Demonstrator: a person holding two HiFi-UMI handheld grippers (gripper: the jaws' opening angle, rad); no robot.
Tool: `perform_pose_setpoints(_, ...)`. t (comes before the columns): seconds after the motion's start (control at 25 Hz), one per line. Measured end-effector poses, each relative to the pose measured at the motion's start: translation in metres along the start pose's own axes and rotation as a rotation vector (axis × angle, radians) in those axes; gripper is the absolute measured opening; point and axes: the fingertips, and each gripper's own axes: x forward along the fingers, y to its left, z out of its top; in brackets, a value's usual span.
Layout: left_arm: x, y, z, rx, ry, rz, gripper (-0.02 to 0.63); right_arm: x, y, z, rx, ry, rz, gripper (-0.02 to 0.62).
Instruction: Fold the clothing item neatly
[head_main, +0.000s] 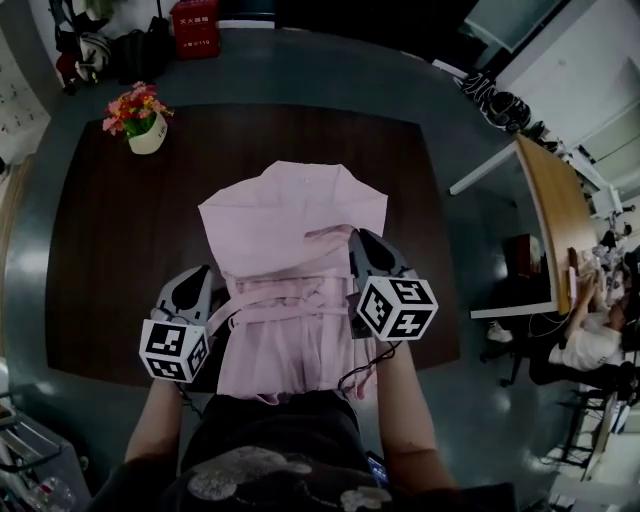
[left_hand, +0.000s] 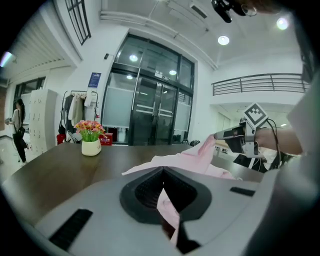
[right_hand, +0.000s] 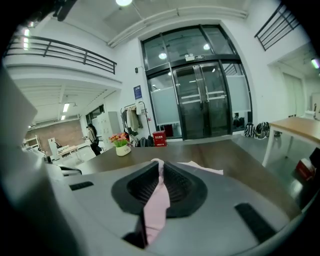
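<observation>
A pink garment (head_main: 290, 230) lies on the dark brown table (head_main: 110, 260), its top part folded flat toward the far side. Its lower part hangs over the near edge toward me. My left gripper (head_main: 210, 278) is shut on the garment's left edge. A strip of pink cloth (left_hand: 169, 210) runs between its jaws in the left gripper view (left_hand: 162, 172). My right gripper (head_main: 358, 242) is shut on the right edge and stands a little higher. Pink fabric (right_hand: 156, 202) is pinched between its jaws (right_hand: 160, 165). The right gripper (left_hand: 227, 135) also shows in the left gripper view, lifting the cloth.
A white pot of flowers (head_main: 140, 118) stands at the table's far left corner. A red box (head_main: 195, 25) sits on the floor beyond. A wooden desk (head_main: 555, 210) and a seated person (head_main: 590, 340) are to the right.
</observation>
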Motion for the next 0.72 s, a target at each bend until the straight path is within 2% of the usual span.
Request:
perform_pose_setpoints(0.24,0.023,-0.04,-0.002,0.031,0.046,0.09,0.008,-0.009,-0.066,-0.018,0.07,0.003,0.047,0.02)
perform_pose_setpoints(0.44,0.047,-0.069,-0.016,0.057,0.1,0.127,0.008,-0.008,-0.111,-0.069,0.129,0.072,0.051,0.02)
perform_pose_setpoints(0.6,0.064,-0.093,-0.029,0.056,0.131,0.135,0.008,-0.01,-0.134,-0.116,0.091,0.196,0.028,0.02)
perform_pose_setpoints(0.72,0.074,-0.108,-0.031,0.047,0.136,0.143,0.008,-0.016,-0.149,-0.122,0.029,0.225,0.0,0.02)
